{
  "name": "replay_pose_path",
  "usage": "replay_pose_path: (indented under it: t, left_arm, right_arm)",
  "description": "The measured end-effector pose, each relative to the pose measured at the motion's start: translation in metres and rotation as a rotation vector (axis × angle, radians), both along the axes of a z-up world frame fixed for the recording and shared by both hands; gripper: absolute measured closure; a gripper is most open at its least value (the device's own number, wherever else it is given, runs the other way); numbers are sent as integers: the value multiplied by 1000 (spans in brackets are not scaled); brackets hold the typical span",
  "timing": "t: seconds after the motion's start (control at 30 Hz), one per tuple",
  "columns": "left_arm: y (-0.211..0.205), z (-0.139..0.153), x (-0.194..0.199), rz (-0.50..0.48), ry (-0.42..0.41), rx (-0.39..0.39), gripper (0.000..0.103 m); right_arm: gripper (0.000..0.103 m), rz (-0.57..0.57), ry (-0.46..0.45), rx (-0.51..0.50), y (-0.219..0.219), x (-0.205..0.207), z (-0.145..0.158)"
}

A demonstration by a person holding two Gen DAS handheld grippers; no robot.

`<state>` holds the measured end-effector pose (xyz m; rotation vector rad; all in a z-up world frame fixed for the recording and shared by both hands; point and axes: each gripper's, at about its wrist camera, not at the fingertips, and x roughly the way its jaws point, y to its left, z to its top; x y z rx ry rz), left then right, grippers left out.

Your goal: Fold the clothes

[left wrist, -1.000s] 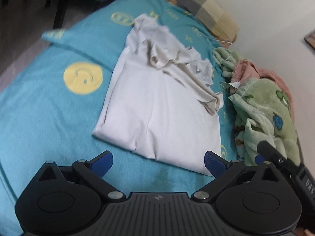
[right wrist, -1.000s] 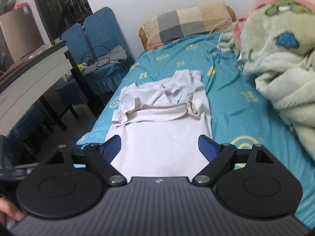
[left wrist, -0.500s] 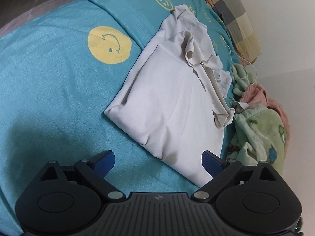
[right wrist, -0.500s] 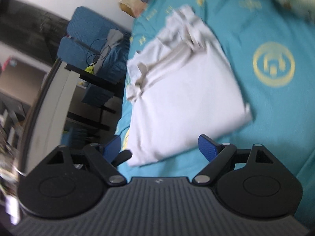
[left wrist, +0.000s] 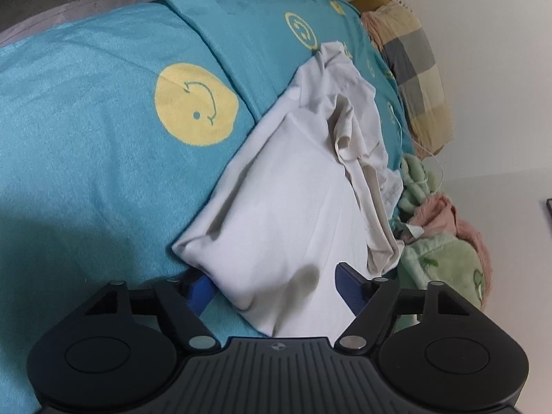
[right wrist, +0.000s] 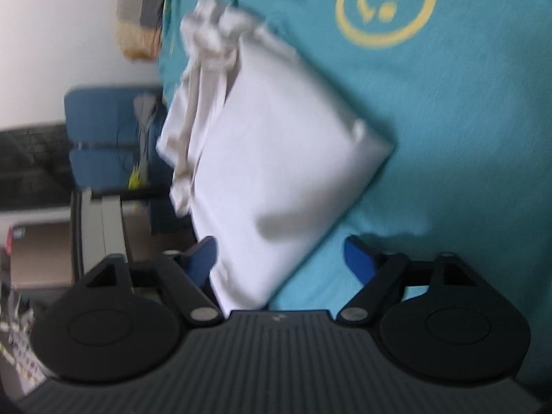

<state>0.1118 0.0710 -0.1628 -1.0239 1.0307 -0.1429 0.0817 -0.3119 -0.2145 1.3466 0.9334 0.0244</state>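
Observation:
A white T-shirt (left wrist: 289,207) lies partly folded on the teal bed sheet (left wrist: 86,179), its sleeves and collar bunched at the far end. My left gripper (left wrist: 272,286) is open, and the shirt's near hem edge sits between its blue fingertips (left wrist: 348,284). In the blurred right wrist view the same T-shirt (right wrist: 276,151) reaches down between the fingers of my right gripper (right wrist: 279,258), which is open around the near corner.
A checked pillow (left wrist: 414,69) lies at the head of the bed by the wall. A green and pink fleece blanket (left wrist: 445,252) is heaped right of the shirt. A blue chair (right wrist: 103,131) and a desk (right wrist: 100,227) stand beside the bed.
Both grippers have tilted and dropped closer to the shirt's near edge. The hem now lies between the fingers of each open gripper; before, it lay ahead of them.

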Motion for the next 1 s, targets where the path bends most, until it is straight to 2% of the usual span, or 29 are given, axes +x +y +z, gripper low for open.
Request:
replay_pose_path:
  t: [0.03, 0.1, 0.13, 0.17, 0.2, 0.23, 0.27, 0.33, 0.47, 0.6, 0.7, 0.83, 1.0]
  left_arm:
    - [1, -1, 0, 9, 1, 3, 38]
    - [4, -2, 0, 27, 4, 8, 56]
    - [5, -2, 0, 37, 6, 10, 59]
    - [7, -3, 0, 46, 7, 13, 66]
    - [8, -4, 0, 55, 8, 16, 74]
    - [9, -3, 1, 59, 6, 19, 79]
    - [9, -2, 1, 57, -2, 24, 86]
    - [9, 5, -1, 55, -34, 32, 90]
    - [10, 28, -9, 57, -108, 22, 94]
    - [9, 70, -23, 35, -213, 7, 96]
    - [4, 101, -36, 19, -257, 3, 96]
    - [1, 135, -70, 3, -274, 3, 96]
    - [6, 161, -129, -6, -251, 3, 96]
  right_arm:
    - [34, -22, -2, -15, -3, 0, 1]
    - [40, -61, -5, -34, -8, 0, 0]
    - [53, -71, 4, -42, -10, 1, -1]
    - [60, -73, 16, -58, -10, 2, -2]
    - [74, -69, 25, -76, -10, 3, -3]
    - [83, -64, 28, -92, -11, 3, -3]
    - [85, -61, 23, -100, -10, 4, -2]
    - [90, -53, -11, -116, -10, 5, 4]
    - [93, -34, -120, -169, -9, 5, 26]
    - [94, -49, -233, -202, -10, -4, 60]
    - [94, -62, -311, -256, -14, -21, 90]
    - [94, -60, -367, -319, -13, -52, 128]
    - [94, -54, -383, -327, -10, -111, 154]
